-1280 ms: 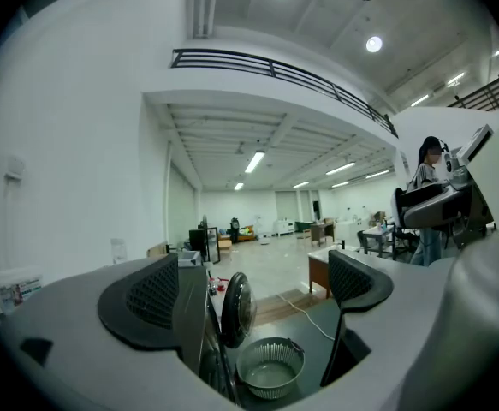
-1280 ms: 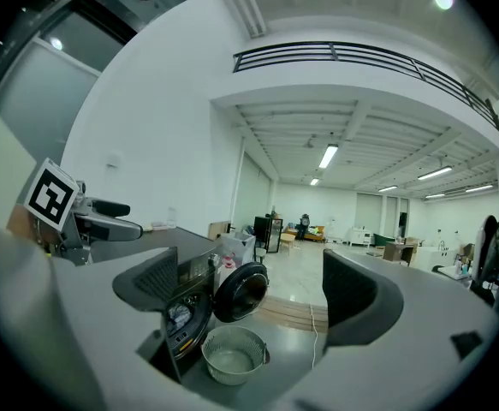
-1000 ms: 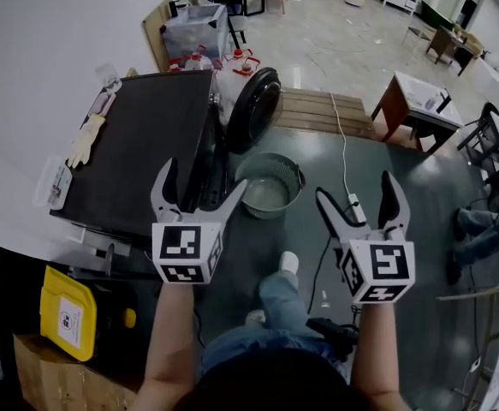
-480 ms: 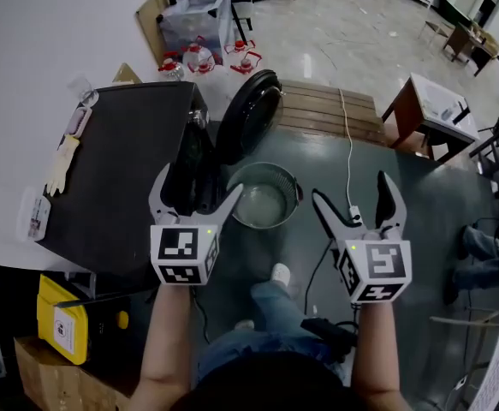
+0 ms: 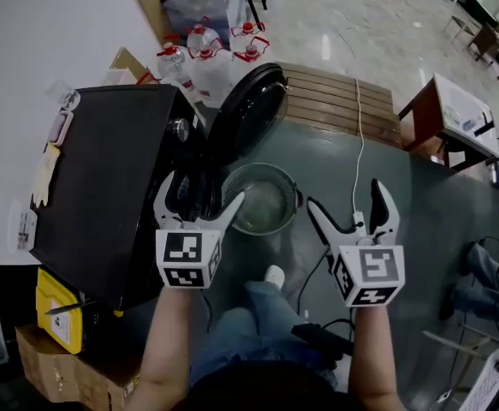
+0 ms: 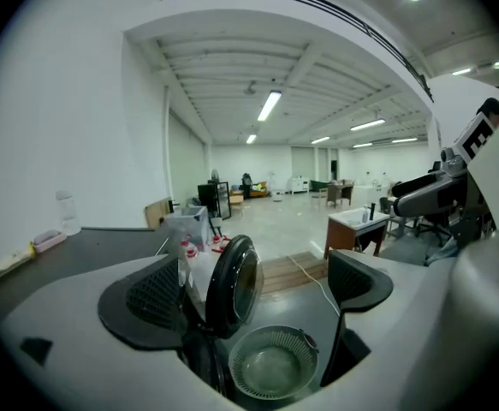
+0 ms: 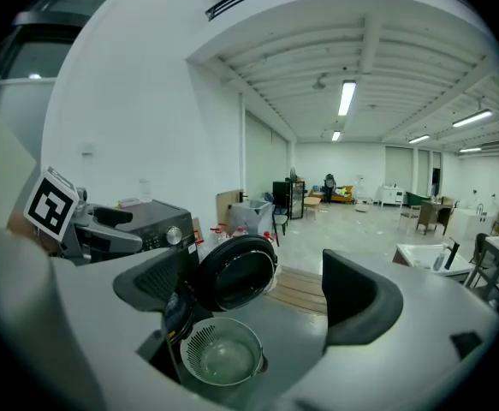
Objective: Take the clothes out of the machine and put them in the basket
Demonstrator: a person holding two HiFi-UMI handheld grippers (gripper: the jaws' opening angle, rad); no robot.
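Observation:
The black washing machine (image 5: 103,187) stands at the left, its round door (image 5: 247,112) swung open. On the floor right in front of its opening sits the grey slotted basket (image 5: 262,199), with no clothes in it; it also shows low in both gripper views, basket (image 6: 270,368) and basket (image 7: 222,353). No clothes are visible; the drum mouth is dark. My left gripper (image 5: 199,197) hangs open above the machine's front edge and the basket's left rim. My right gripper (image 5: 349,206) is open too, to the right of the basket, holding nothing.
A white cable (image 5: 357,135) runs across the floor past wooden planks (image 5: 339,101). Water jugs (image 5: 206,41) stand behind the machine. A table (image 5: 454,114) is at the right, a yellow box (image 5: 59,311) and cardboard at the lower left. My legs and shoe (image 5: 273,276) are below.
The view has shifted forward, so machine, door and basket sit lower and closer. Both grippers stay open and have come nearer the basket.

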